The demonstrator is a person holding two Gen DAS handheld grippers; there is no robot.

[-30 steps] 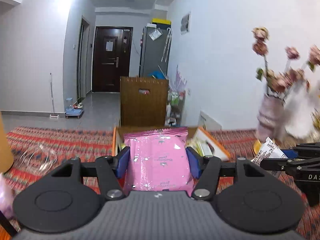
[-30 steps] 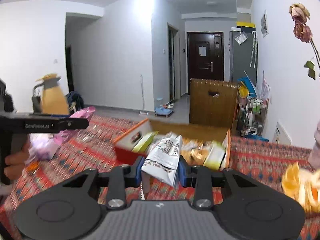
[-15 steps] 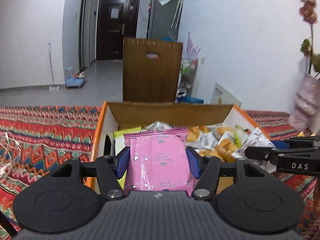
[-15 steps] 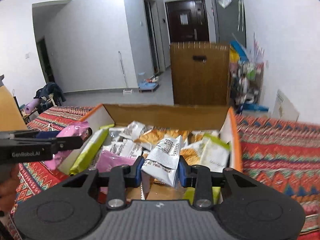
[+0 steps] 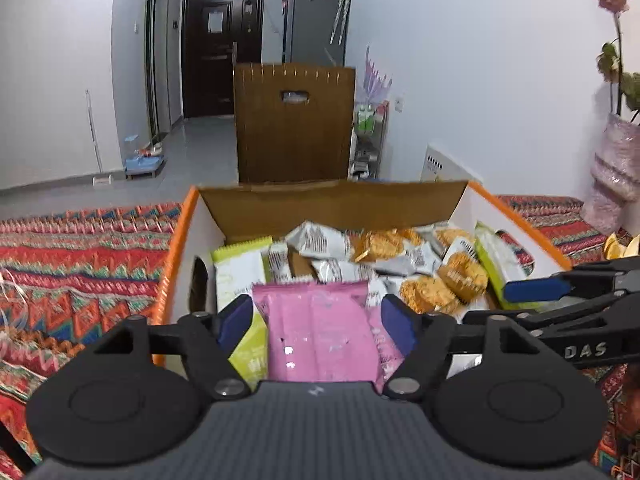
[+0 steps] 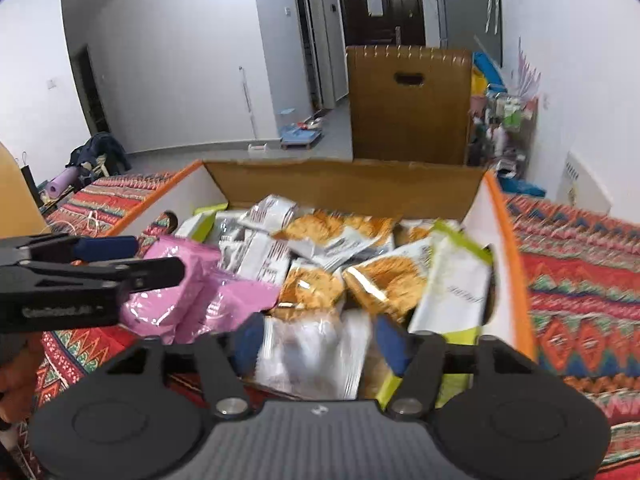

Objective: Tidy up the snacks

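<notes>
Both claws are hanging over the open snack box [image 5: 188, 248], which is sitting on a patterned cloth [image 5: 80, 264]. The left claw [image 5: 316, 316] is spreading, its blue pads clear of the pink packet [image 5: 320, 332] between them; the packet's lower end is hidden behind the claw body. The right claw [image 6: 318, 340] is spreading too, a blurred white packet [image 6: 312, 356] loose between its pads. Orange and white packets [image 6: 320, 248] are filling the box, their labels too blurred to read.
</notes>
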